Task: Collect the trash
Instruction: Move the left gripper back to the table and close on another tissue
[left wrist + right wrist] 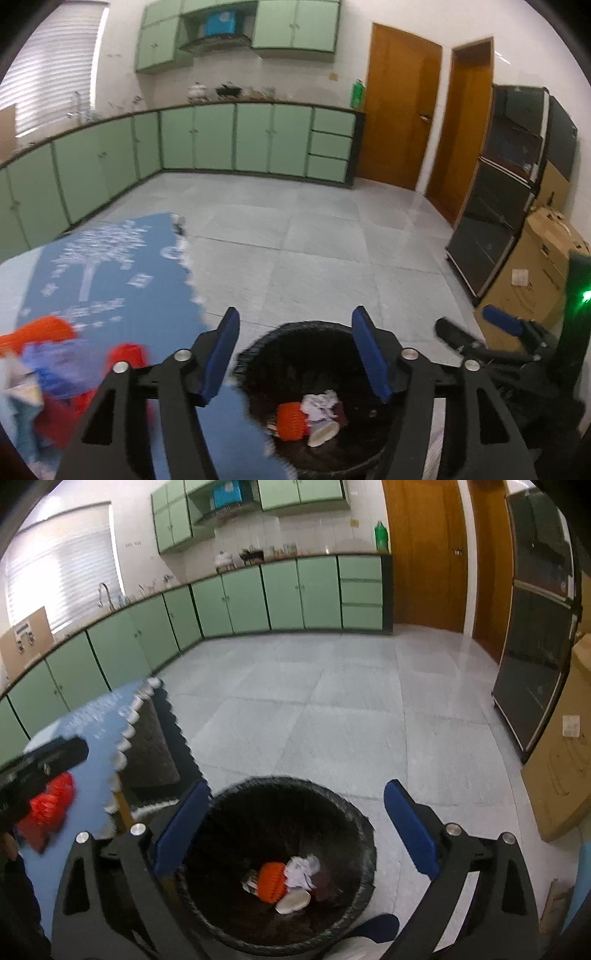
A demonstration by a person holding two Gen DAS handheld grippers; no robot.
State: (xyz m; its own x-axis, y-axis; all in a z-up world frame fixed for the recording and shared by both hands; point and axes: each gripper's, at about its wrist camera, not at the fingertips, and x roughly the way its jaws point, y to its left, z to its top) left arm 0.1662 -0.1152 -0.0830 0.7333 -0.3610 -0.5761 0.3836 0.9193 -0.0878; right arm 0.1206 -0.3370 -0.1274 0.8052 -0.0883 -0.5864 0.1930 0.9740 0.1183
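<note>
Item: black trash bin (280, 867), standing on the tiled floor (332, 709) just beside the blue-clothed surface (110, 280). Contents at its bottom: an orange ribbed piece (271, 880), crumpled white paper (303, 871), a pale oval piece (293, 901), a dark scrap.

Your right hand-held gripper (295, 827) hangs over the bin, jaws spread wide, nothing between the blue pads (410, 834), touching nothing.

Your left hand-held gripper (295, 354) likewise sits above the bin's rim, jaws well apart, empty; the bin's contents show through the gap.

On the surface, left of your left gripper: blurred red (44, 332), blue and white litter.

Surroundings: green cabinets (236, 136), wooden doors (399, 110), cardboard box (535, 277).
</note>
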